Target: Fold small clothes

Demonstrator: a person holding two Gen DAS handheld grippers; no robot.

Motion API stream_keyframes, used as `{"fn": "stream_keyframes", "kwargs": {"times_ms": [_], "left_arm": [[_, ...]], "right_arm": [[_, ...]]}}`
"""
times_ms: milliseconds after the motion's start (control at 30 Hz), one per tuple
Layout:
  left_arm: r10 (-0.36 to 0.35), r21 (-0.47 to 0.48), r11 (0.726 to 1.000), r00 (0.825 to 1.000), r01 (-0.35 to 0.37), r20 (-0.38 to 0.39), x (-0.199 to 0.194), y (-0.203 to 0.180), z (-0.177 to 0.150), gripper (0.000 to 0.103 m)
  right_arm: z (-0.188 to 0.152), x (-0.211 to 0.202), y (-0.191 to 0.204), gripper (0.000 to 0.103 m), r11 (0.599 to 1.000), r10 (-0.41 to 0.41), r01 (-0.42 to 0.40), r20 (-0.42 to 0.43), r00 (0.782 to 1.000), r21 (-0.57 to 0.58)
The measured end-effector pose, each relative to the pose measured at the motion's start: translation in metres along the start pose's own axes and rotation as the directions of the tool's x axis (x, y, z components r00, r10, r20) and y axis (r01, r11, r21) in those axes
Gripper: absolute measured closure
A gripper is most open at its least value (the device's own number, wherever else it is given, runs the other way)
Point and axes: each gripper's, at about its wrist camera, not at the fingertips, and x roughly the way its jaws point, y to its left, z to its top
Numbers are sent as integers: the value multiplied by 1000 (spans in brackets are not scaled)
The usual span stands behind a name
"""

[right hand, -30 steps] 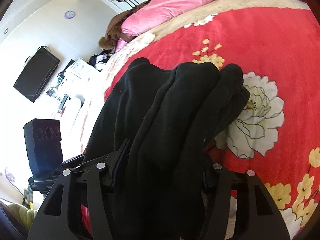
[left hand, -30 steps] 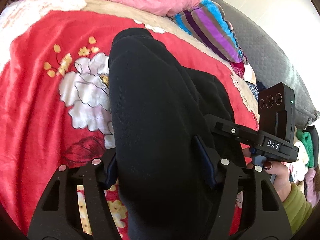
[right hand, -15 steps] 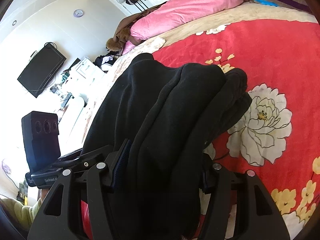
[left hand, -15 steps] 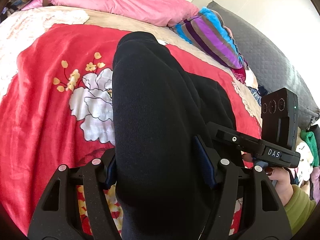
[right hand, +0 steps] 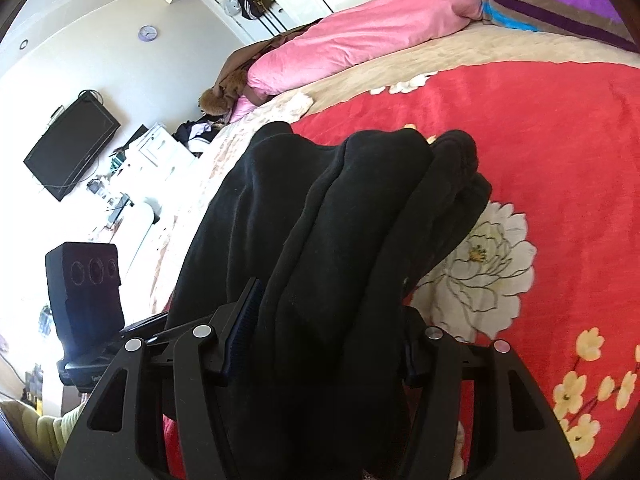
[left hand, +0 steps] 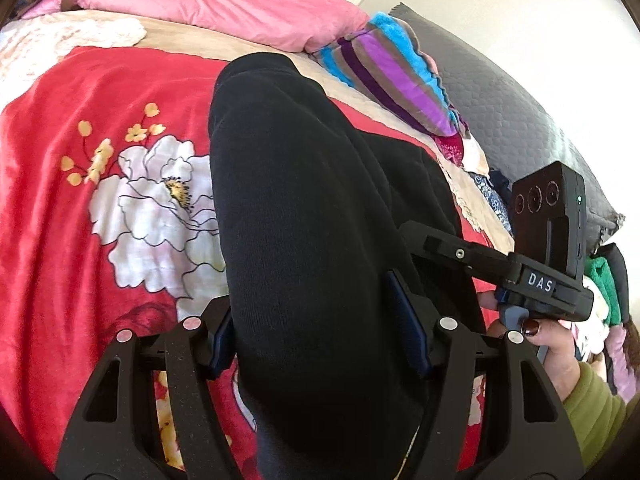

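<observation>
1. The black garment (left hand: 312, 240) fills the near middle of both wrist views, a thick, soft knit bunched between the fingers of each tool and hanging over the bed.
2. The left gripper (left hand: 320, 340) is clamped on the garment: its two blue-padded fingers (left hand: 406, 320) press into the cloth from either side, and the fabric bulges past them.
3. The right gripper (right hand: 324, 336) pinches another part of the same garment, where several folds lie stacked side by side between its fingers (right hand: 244, 328); the right-hand pad is mostly hidden by cloth.
4. In the left wrist view the right tool's body with its camera block (left hand: 548, 216) sits just to the right of the garment, held by a hand (left hand: 548, 348) in an olive-green sleeve with dark painted nails.
5. Beneath the garment lies a red blanket (left hand: 60, 208) printed with a large white flower (left hand: 156, 216) and small yellow blossoms; the garment's far end reaches toward the blanket's beige border.
6. Farther off, a pink quilt (left hand: 208, 4) stretches along the head of the bed, with a striped purple, blue and brown pillow (left hand: 384, 76) beside it and a grey quilted cover (left hand: 504, 108) behind.
7. Farthest in the right wrist view, a dark television (right hand: 72, 144) hangs on the white wall, a round clock (right hand: 147, 33) above it.
</observation>
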Motion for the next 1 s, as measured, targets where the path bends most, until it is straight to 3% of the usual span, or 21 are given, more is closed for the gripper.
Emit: {"fn": "stream_keyframes", "kwargs": {"times_ms": [233, 467, 733, 1000], "left_arm": [[50, -21, 998, 997, -52, -54, 14, 6, -6, 45], [95, -11, 995, 994, -95, -61, 13, 7, -8, 42], [145, -8, 989, 987, -146, -72, 12, 13, -9, 30], [153, -26, 987, 985, -156, -80, 12, 18, -11, 27]], "right_arm": [[-4, 16, -6, 47, 999, -49, 49, -39, 998, 7], [-6, 19, -17, 46, 995, -80, 83, -57, 995, 48], [-9, 23, -25, 34, 987, -141, 148, -91, 986, 68], [-9, 21, -29, 24, 983, -151, 159, -89, 985, 93]]}}
